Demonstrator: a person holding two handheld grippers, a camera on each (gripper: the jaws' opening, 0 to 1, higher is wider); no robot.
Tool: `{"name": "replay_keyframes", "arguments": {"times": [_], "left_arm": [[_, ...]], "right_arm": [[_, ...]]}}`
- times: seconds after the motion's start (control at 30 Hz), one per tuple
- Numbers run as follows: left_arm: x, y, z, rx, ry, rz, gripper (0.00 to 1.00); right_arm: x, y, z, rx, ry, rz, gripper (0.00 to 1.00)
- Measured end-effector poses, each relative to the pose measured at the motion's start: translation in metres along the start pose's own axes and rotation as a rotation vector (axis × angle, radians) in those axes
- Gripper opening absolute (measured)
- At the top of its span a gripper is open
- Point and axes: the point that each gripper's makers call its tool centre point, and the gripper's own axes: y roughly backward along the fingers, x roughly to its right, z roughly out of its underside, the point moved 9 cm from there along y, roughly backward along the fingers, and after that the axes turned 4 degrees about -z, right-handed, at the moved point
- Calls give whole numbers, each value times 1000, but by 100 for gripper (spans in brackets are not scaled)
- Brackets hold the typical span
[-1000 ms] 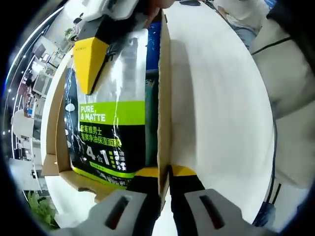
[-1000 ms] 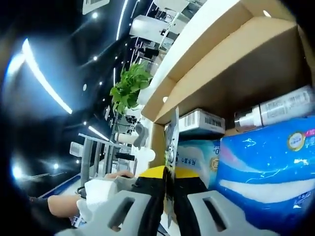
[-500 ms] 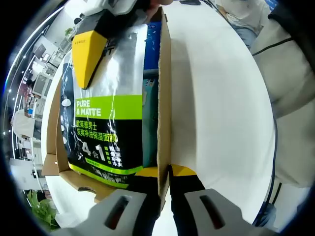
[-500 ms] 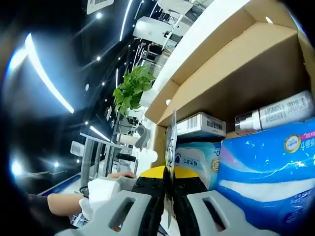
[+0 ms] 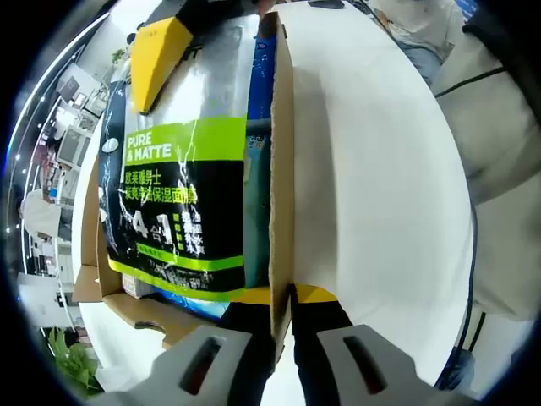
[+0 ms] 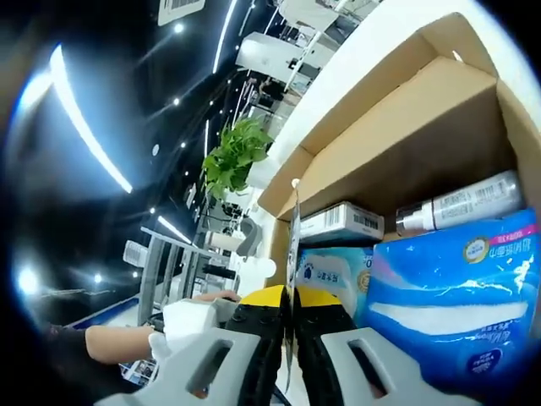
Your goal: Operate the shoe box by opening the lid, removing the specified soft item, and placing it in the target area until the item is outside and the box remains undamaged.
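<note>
An open cardboard shoe box (image 5: 282,161) lies on a white table (image 5: 372,169). My left gripper (image 5: 283,298) is shut on the edge of the box's side wall. A black, silver and green pouch marked PURE & MATTE (image 5: 182,203) hangs over the box opening. The right gripper's yellow-tipped finger (image 5: 159,59) clamps its top end. In the right gripper view the pouch (image 6: 293,228) is seen edge-on, and my right gripper (image 6: 290,298) is shut on it. Behind it the box (image 6: 406,127) holds a blue soft pack (image 6: 456,313), a white bottle (image 6: 461,207) and a small barcoded carton (image 6: 342,224).
A person in white clothing (image 5: 499,110) stands by the table's right edge, with a dark cable beside them. A gloved hand (image 6: 190,321) shows at the lower left of the right gripper view. A potted plant (image 6: 232,156) and shelving stand in the background.
The pouch has slid further up and out of the box along with the right gripper. The box contents look smaller in the right gripper view. The left gripper keeps its hold on the wall.
</note>
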Motion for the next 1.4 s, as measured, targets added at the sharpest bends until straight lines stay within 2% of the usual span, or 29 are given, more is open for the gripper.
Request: {"name": "replay_keyframes", "arguments": {"times": [0.37, 0.63, 1.1, 1.2, 1.4], "left_arm": [[1, 1, 1, 8, -8, -12, 5], [0, 0, 0, 6, -7, -3, 5], [1, 0, 0, 8, -12, -12, 5], [-1, 0, 0, 2, -2, 2, 5], [-1, -1, 0, -3, 3, 8, 4]], "right_arm": [[-8, 15, 4, -21, -16, -11, 0], [-14, 31, 3, 13, -41, -14, 0], [-22, 62, -2, 14, -48, -22, 0], [-29, 69, -2, 9, -42, -30, 0], [-34, 76, -1, -46, -9, -31, 0]]}}
